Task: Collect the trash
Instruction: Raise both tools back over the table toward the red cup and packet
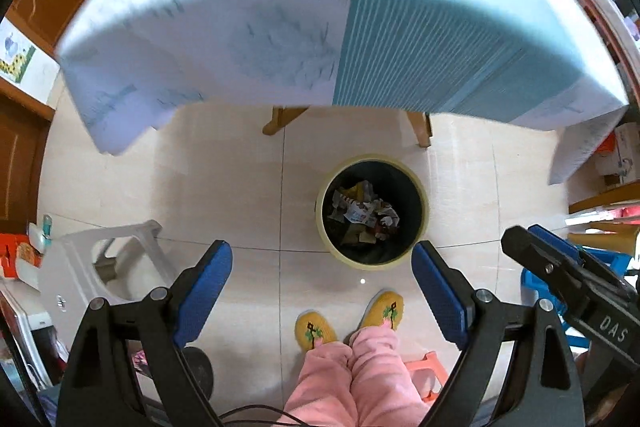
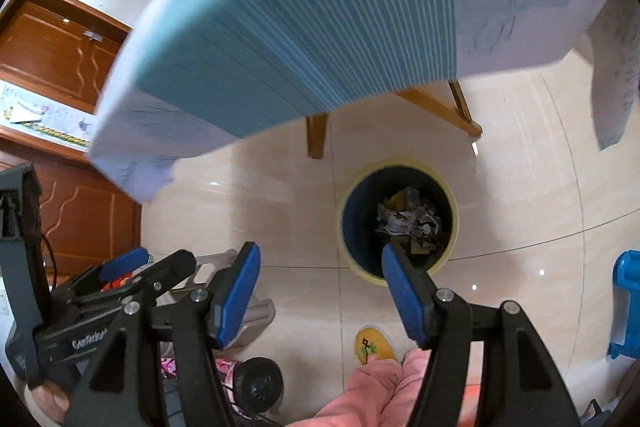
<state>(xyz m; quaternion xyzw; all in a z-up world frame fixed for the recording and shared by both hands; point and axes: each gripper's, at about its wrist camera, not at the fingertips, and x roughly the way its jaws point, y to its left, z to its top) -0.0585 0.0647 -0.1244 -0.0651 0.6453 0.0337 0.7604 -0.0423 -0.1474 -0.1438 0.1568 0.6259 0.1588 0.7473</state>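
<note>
A round trash bin (image 1: 422, 205) with a pale yellow rim stands on the tiled floor below the table's front edge, with crumpled paper and wrappers (image 1: 362, 217) inside. It also shows in the right wrist view (image 2: 352, 223), with the trash (image 2: 408, 221) in it. My left gripper (image 1: 322, 263) is open and empty, held above the floor just short of the bin. My right gripper (image 2: 318, 267) is open and empty, above the bin's near rim. Each gripper shows in the other's view: the right one (image 1: 560, 263), the left one (image 2: 140, 267).
A table under a white and teal striped cloth (image 1: 400, 27) fills the upper view, wooden legs (image 1: 420, 131) behind the bin. A white plastic stool (image 1: 104, 267) is at left, a blue stool (image 2: 626, 303) at right. The person's pink trousers and yellow slippers (image 1: 384, 311) are below.
</note>
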